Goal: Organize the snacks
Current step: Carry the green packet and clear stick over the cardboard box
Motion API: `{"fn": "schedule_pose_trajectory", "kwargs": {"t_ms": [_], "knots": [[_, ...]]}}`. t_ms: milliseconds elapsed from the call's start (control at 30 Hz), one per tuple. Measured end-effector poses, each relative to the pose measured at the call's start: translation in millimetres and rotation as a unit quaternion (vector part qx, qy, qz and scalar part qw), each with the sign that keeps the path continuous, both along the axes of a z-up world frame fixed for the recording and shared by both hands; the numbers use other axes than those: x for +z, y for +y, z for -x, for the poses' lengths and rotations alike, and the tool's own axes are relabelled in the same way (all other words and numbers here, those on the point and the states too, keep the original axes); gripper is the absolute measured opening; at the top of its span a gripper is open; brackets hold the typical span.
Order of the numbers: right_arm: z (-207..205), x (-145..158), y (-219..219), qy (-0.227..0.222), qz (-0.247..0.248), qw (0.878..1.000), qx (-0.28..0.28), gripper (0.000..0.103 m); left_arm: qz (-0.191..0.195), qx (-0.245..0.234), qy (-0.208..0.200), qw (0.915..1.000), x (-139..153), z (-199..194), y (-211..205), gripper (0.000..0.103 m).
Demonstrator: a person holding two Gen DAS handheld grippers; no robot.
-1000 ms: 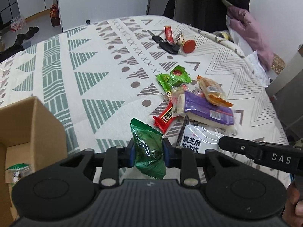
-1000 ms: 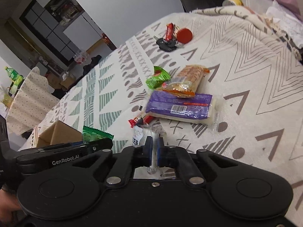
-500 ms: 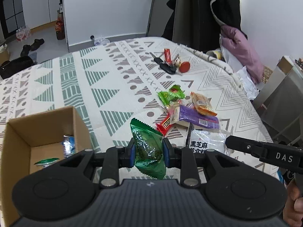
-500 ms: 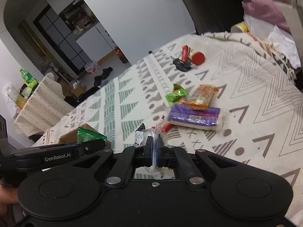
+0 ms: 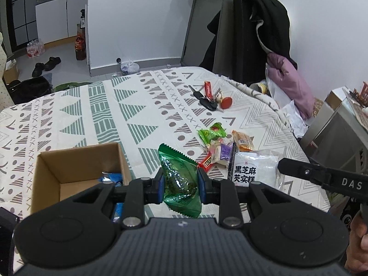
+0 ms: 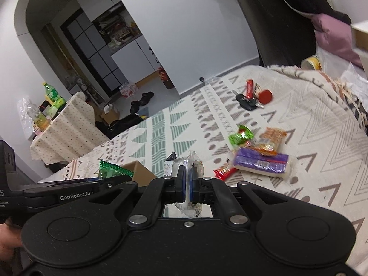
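Your left gripper pinches a green snack packet; your right gripper pinches a clear white pouch; the cardboard box sits at nine o'clock; carry over, release.

We see the cardboard box only in part: the left gripper covers its near wall and most of the blue packets inside, so we cannot count them. In the right wrist view only a corner of the box shows above the gripper. The clear white packet (its print is too blurred to read there) is hidden below the right gripper. The purple packet sits half behind that packet in the left view. The person's hand is cut off by the frame edge.
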State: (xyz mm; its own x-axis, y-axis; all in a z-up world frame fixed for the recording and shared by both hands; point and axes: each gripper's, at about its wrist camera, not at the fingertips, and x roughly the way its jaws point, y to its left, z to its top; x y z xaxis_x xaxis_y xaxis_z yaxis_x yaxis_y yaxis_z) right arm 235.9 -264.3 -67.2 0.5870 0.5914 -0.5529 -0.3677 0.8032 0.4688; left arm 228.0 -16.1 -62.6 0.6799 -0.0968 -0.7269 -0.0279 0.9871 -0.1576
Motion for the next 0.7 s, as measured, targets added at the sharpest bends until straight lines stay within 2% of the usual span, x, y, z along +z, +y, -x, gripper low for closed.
{"fn": "schedule_pose_trajectory", "kwargs": {"t_ms": [300, 700], "knots": [[10.1, 20.8, 21.7, -0.025, 0.008, 0.999, 0.022, 0.002, 0.014, 0.010, -0.016, 0.9997, 9.7, 16.7, 21.6, 0.027], [15.3, 16.3, 65.5, -0.025, 0.019, 0.999, 0.043, 0.002, 0.031, 0.037, -0.026, 0.9985, 6.0, 37.4, 65.2, 0.027]]}}
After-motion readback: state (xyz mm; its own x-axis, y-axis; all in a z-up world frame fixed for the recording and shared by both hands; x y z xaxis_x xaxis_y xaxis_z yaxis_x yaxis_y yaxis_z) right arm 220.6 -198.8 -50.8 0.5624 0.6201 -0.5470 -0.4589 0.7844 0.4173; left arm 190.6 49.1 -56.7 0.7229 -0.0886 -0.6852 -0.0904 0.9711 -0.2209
